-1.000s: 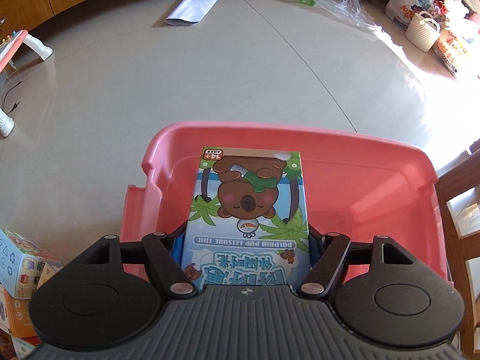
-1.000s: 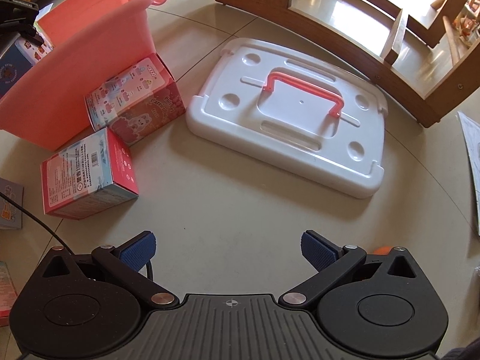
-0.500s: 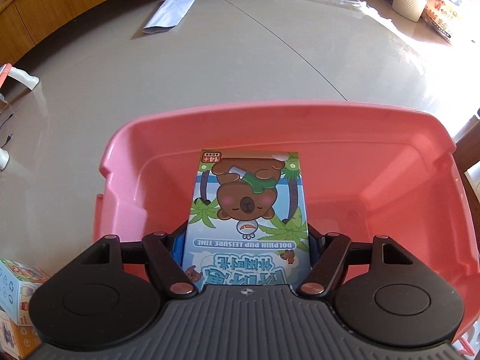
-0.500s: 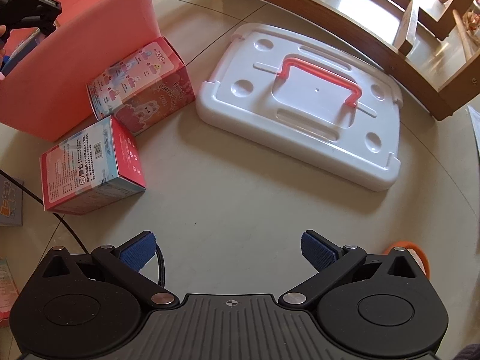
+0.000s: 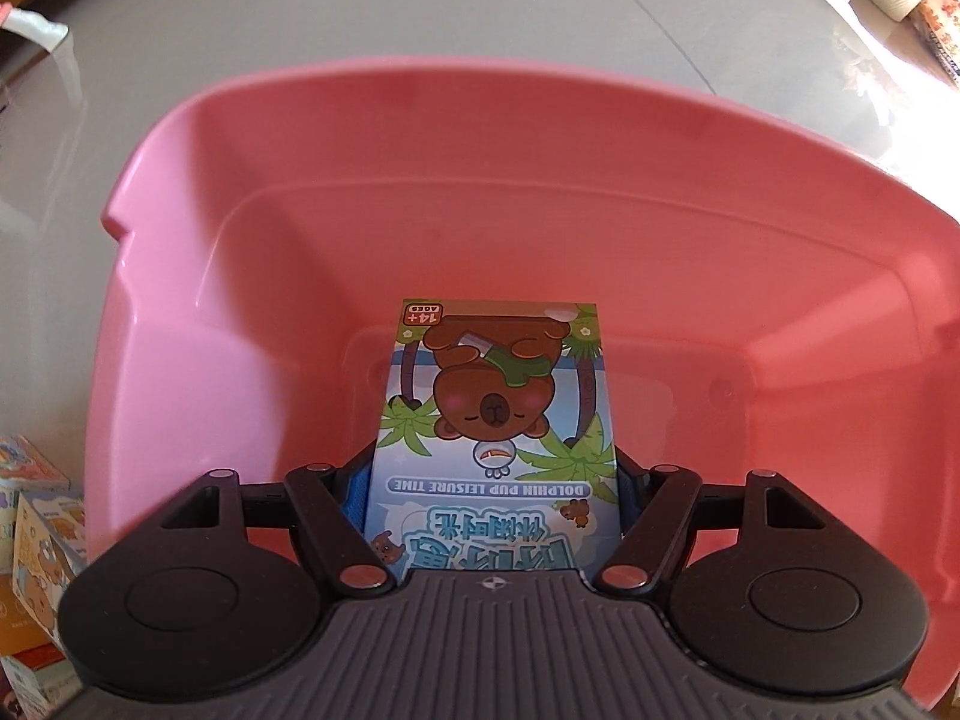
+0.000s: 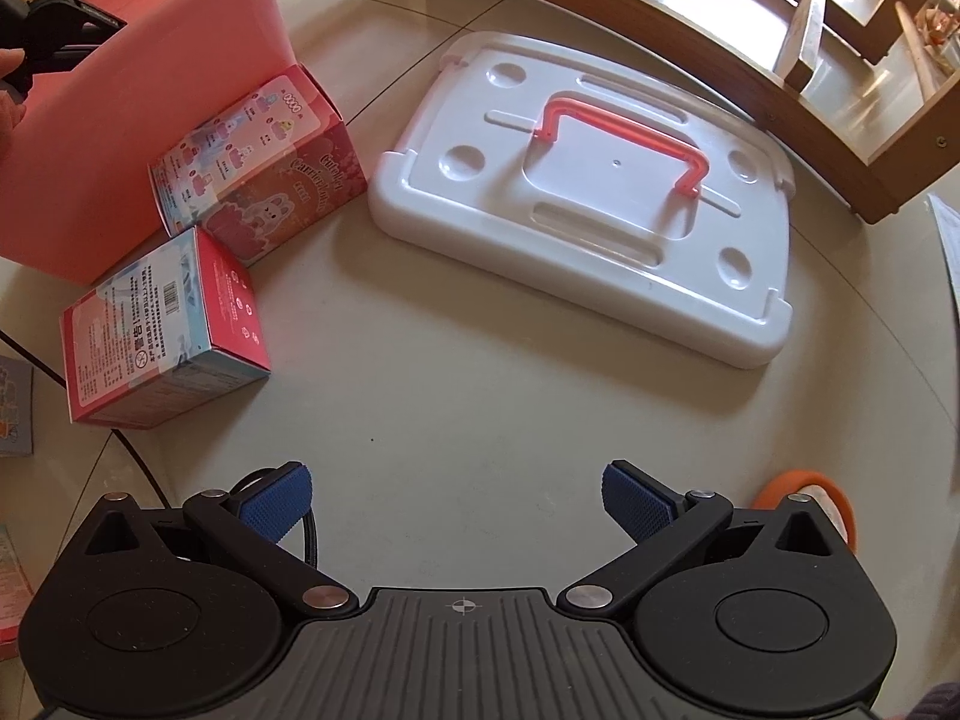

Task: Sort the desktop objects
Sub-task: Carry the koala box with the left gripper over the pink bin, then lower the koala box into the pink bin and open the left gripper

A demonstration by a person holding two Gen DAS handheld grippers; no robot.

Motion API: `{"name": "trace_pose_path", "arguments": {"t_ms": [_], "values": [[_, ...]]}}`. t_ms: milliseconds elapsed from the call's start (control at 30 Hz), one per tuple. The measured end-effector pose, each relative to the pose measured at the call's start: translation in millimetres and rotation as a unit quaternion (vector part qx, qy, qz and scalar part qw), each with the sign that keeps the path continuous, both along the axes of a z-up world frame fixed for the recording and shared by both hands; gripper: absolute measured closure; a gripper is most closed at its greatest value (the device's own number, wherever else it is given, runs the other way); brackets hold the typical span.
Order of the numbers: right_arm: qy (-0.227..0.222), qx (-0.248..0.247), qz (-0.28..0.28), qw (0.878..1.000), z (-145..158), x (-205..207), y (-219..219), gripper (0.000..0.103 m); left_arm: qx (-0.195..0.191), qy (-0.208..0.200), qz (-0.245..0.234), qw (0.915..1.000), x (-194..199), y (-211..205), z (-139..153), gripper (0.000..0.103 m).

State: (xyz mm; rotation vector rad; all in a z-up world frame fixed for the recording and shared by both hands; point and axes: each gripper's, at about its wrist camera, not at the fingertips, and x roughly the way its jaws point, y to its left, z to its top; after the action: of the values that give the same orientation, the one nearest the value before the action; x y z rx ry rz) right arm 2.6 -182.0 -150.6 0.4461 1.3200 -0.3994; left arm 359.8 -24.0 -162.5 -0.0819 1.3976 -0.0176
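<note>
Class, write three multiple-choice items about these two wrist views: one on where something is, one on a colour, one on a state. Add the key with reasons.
1. Where is the bear-print box?
A. On the white lid
B. Between the left gripper's fingers, inside the pink bin
C. Under the wooden frame

2. What colour is the handle on the white lid?
A. Green
B. Black
C. Pink-red

3. How is the right gripper?
A. Open, holding nothing
B. Shut on a box
C. Shut on the lid

Key: B, the box sits gripped within the bin's walls; C, the handle is pink-red; A, bare floor shows between its fingers.
</note>
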Motion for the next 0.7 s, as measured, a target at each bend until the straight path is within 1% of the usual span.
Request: {"name": "trace_pose_path", "arguments": {"t_ms": [33,167,267,300,333,533,633,700], "values": [[0.000,0.000,0.002,1.000,0.0,0.3,0.6,0.000,-0.005,0.006,0.002,1.0000,0.8,1.4,-1.5,0.031],[0.002,0.000,0.003,1.000,-1.6,1.3,1.2,0.000,0.009,0.019,-0.016,0.9997,0.8,-3.2,-5.2,0.031],[0.003,0.000,0.000,1.000,-1.6,1.6,0.7,0.000,0.016,0.018,-0.024,0.9994,0.7,-5.2,-4.8,0.027],[0.002,0.001,0.000,1.000,-1.2,2.1,1.0,0.000,0.019,0.013,-0.024,0.9994,0.3,-5.2,-3.3,0.023],[0.002,0.000,0.002,1.000,-0.8,2.3,1.4,0.000,0.018,0.007,-0.025,0.9995,-0.2,-5.0,-1.7,0.022],[0.000,-0.001,0.008,1.000,1.7,3.6,3.4,0.000,0.019,-0.028,-0.026,0.9991,-5.1,-2.5,11.8,0.019],[-0.005,-0.001,0.015,1.000,5.3,5.2,4.0,0.000,0.022,-0.058,-0.031,0.9976,-11.3,-2.3,31.2,0.015],[-0.010,0.000,0.021,1.000,8.1,6.4,4.4,0.000,0.023,-0.078,-0.035,0.9961,-18.4,-1.1,48.5,0.015]]}}
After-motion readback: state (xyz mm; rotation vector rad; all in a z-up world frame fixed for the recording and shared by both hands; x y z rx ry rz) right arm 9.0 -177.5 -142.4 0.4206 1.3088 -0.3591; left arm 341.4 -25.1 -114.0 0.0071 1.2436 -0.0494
